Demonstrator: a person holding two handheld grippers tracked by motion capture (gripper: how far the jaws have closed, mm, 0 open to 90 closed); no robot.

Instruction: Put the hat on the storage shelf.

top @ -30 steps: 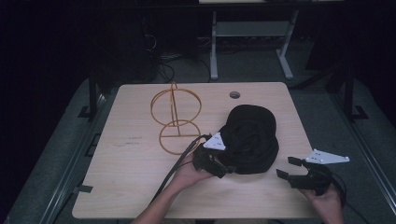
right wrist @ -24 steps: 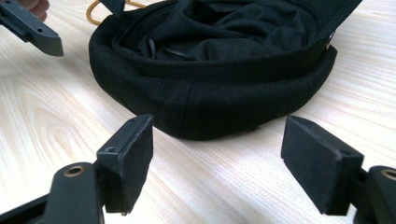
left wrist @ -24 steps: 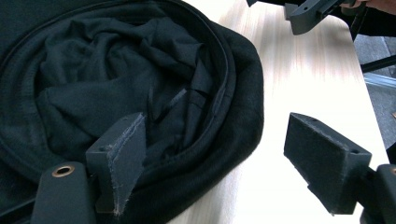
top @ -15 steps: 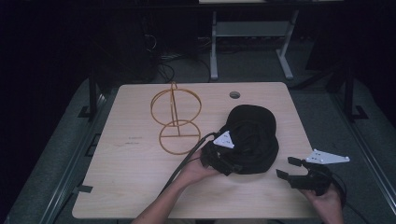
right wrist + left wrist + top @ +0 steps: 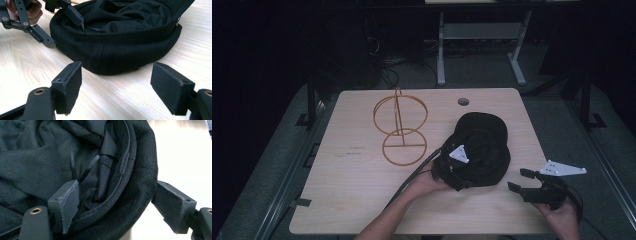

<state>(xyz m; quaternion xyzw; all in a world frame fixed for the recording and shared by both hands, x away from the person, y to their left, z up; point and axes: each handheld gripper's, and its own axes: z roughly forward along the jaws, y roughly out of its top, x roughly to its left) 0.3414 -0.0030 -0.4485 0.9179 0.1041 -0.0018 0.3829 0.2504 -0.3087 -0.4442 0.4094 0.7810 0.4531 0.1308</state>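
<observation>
I find the black cap upside down on the worktop, right of the wire stand. My left hand-held gripper straddles its rim, jaws unclosed; next, pinch. Right hand-held gripper idles agape nearby

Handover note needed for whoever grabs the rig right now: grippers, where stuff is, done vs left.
Left gripper: open, jaws straddling the near rim of the black hat, one jaw inside the hat, one outside; not clamped yet.
Right gripper: open, holding nothing, on the table's near right, pointed at the hat with bare wood between them.
Hat: lies opening-up on the table, right of centre.
Wire stand: upright, left of the hat, nothing on it.
Done: left jaws placed over the rim.
Left: probably close on the rim, lift the hat, set it on the stand.
</observation>
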